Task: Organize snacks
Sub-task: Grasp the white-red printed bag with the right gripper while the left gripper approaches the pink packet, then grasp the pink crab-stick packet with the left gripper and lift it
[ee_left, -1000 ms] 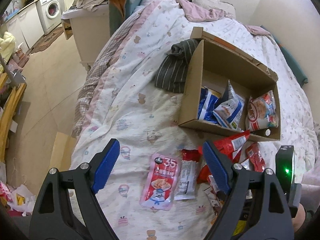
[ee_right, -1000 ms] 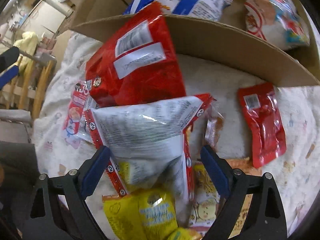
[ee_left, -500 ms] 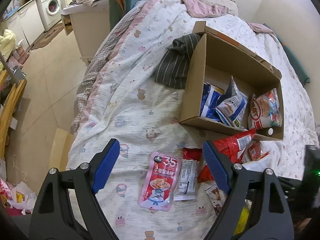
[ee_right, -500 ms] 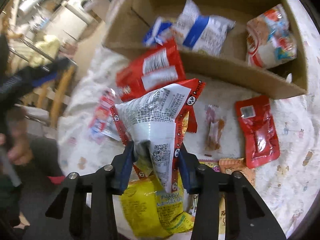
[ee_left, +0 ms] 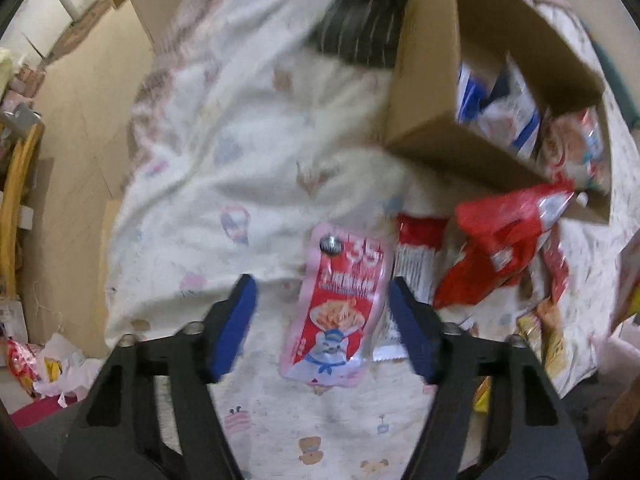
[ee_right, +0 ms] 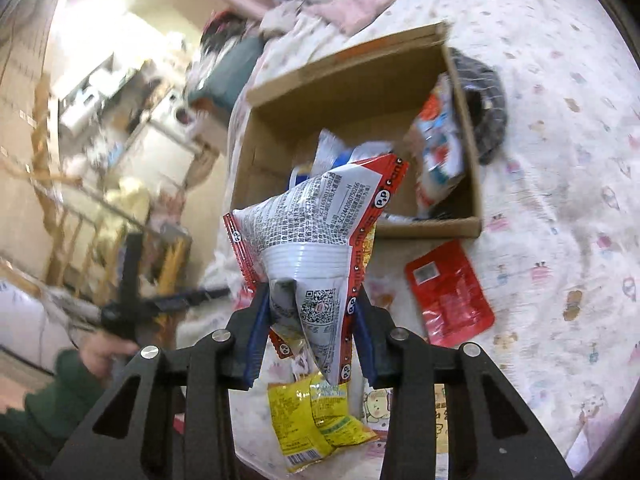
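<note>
My right gripper (ee_right: 310, 332) is shut on a white-and-red snack bag (ee_right: 316, 236) and holds it in the air in front of the open cardboard box (ee_right: 352, 76), which holds several snack packs. My left gripper (ee_left: 320, 316) is open, low over the bed, with a pink snack pouch (ee_left: 340, 304) lying between its fingers. Beside the pouch lie a red-and-white packet (ee_left: 416, 256) and a crumpled red bag (ee_left: 500, 240). The box (ee_left: 432, 140) stands beyond them in the left wrist view.
A flat red packet (ee_right: 448, 292) lies on the quilt right of the held bag, yellow packets (ee_right: 312, 412) below it. A dark striped cloth (ee_left: 360, 28) lies by the box. The bed edge and the floor (ee_left: 80, 120) are to the left.
My right gripper closed on the white-and-red bag and lifted it off the pile toward the box. My left gripper dropped down and forward over the pink pouch.
</note>
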